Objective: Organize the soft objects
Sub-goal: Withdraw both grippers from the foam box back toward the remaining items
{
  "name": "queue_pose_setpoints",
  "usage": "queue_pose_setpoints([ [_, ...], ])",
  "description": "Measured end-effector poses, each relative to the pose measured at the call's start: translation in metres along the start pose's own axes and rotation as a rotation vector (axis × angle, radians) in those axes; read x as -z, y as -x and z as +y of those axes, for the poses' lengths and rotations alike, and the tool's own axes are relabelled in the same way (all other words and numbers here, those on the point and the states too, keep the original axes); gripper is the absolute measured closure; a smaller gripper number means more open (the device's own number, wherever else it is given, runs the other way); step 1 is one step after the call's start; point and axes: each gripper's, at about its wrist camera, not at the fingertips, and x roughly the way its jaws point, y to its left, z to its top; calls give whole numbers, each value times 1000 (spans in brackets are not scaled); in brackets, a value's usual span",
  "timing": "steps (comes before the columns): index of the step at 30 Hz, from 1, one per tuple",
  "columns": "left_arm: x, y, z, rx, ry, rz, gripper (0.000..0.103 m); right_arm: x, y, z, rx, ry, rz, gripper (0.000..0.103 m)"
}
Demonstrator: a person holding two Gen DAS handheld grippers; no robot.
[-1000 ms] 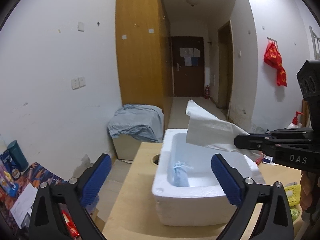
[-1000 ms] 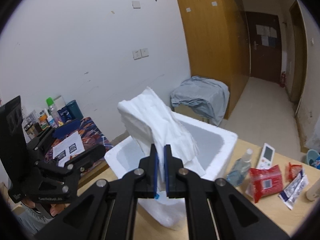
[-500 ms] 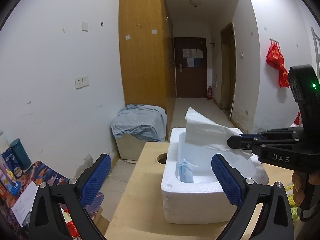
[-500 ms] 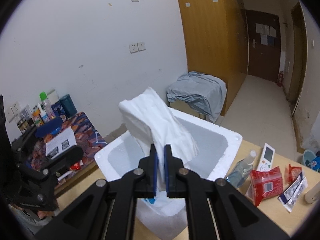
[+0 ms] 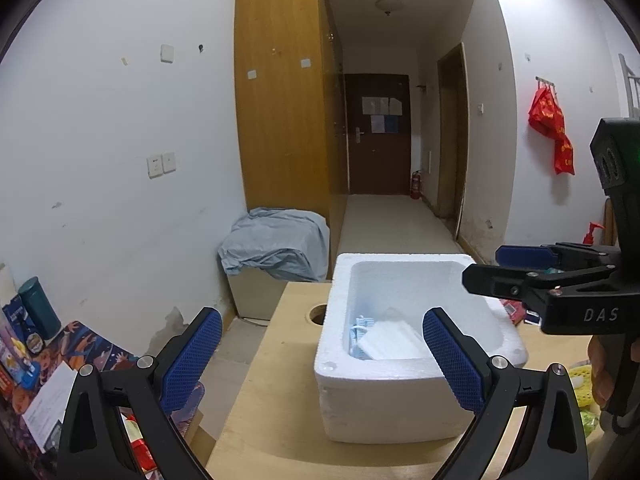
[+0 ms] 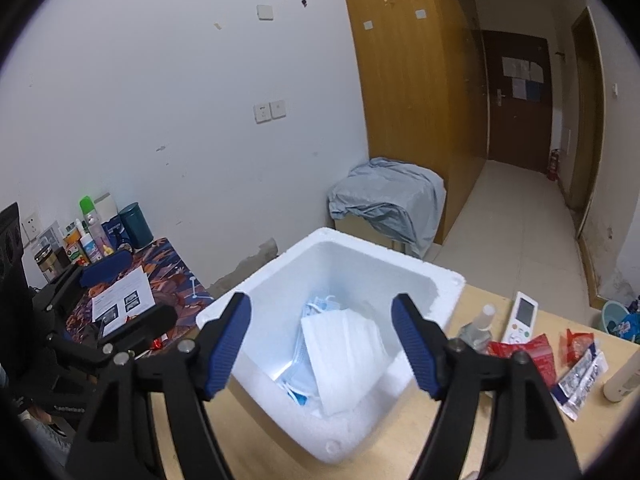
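Wooden surface [image 6: 404, 446] carries a foam box [image 6: 436, 280] collecting soft things: tissue [image 6: 344, 356] lies atop masks [image 6: 316, 307]. Right gripper [image 6: 321, 344] hovers above, fingers spread, empty; left gripper [image 5: 322, 358] likewise open.

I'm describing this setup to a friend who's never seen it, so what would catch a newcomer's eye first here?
Most likely the white foam box in the middle of the wooden table, with a white tissue lying inside on blue masks. Next, the two grippers with blue-padded jaws spread wide: the right gripper over the box, the left gripper in front of it. Small packets lie on the table right of the box.
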Motion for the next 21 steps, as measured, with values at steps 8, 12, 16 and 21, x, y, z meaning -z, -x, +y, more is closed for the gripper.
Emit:
queue_pose_setpoints([
  [8,-1,28,-11,6,1,-16,2,7,42,-1,12,-14,-47,15],
  [12,1,49,-20,15,-8,-33,2,16,66,-1,26,-15,-60,15],
  [16,4,73,-29,18,-24,-49,2,31,92,1,62,-21,-74,14],
  [21,9,105,-37,33,-26,-75,0,46,120,5,64,-46,-78,14],
])
